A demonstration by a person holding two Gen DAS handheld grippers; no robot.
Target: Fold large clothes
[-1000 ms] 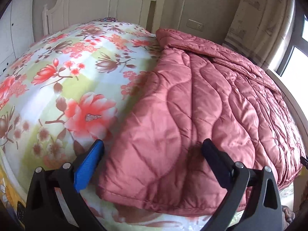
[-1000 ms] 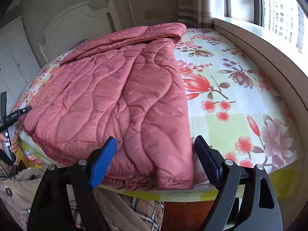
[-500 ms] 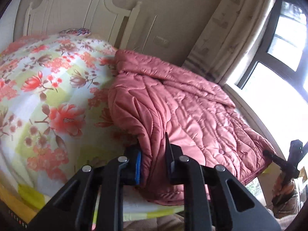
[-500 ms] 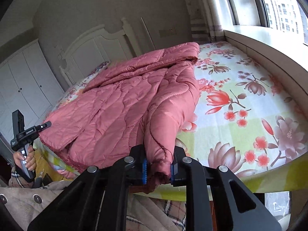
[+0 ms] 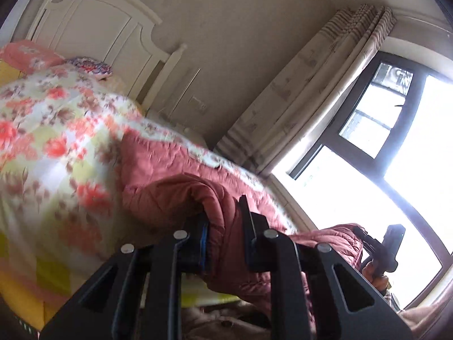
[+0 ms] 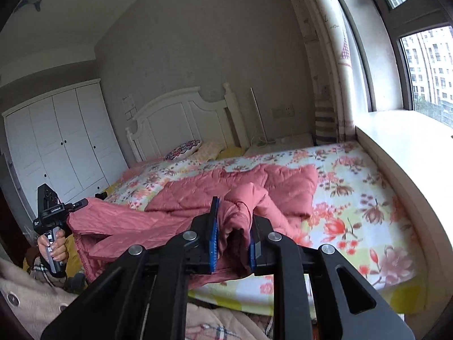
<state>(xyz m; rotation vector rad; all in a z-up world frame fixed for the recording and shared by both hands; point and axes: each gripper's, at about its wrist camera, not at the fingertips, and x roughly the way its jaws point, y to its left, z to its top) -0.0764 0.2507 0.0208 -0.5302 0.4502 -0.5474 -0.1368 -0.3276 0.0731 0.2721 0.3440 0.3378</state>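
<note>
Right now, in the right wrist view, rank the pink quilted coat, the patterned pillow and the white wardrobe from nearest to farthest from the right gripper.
1. Pink quilted coat: clamped in the right gripper.
2. Patterned pillow: at the bed's head.
3. White wardrobe: far left wall.

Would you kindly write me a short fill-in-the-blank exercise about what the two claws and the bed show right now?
1. Both claws are shut on the pink quilted ____.
2. The left claw and the right claw hold its near edge ____ the floral bedspread.
3. The wardrobe beside the headboard is ____ in colour.

Missing words: coat; above; white
</note>
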